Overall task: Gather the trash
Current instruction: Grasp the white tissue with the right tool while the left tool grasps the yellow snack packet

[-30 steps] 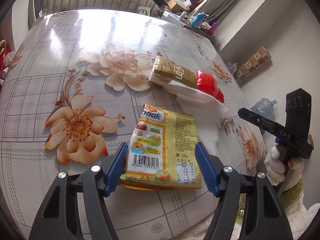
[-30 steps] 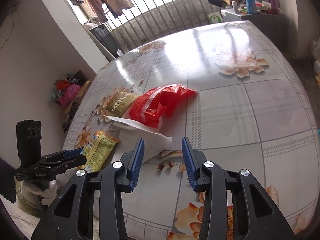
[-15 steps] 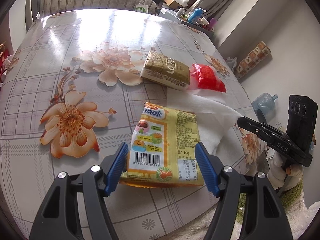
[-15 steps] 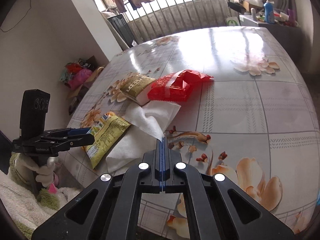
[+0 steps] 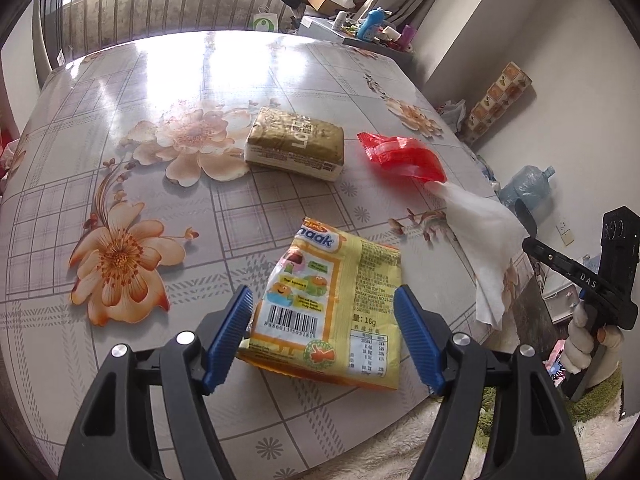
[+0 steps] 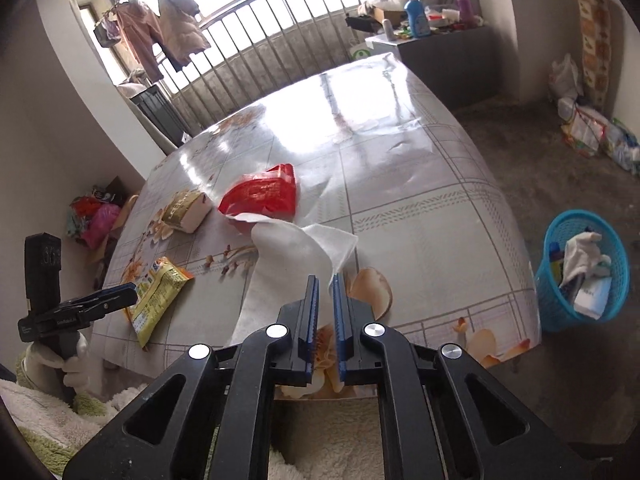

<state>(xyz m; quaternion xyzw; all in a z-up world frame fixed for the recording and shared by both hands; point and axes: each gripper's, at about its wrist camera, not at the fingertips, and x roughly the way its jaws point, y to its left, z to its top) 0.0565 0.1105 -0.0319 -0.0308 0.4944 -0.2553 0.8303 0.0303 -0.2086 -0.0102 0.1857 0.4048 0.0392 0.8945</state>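
Basket (image 6: 560,308) – tissues, cartons inside

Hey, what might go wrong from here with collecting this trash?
The right hand-held gripper has just been opening with the tissue corner at its tips, so the tissue may drop short of the blue basket. The tissue's far end touches the red wrapper and could drag it. The open left hand-held gripper straddles the flat yellow packet; closing may just buckle it.
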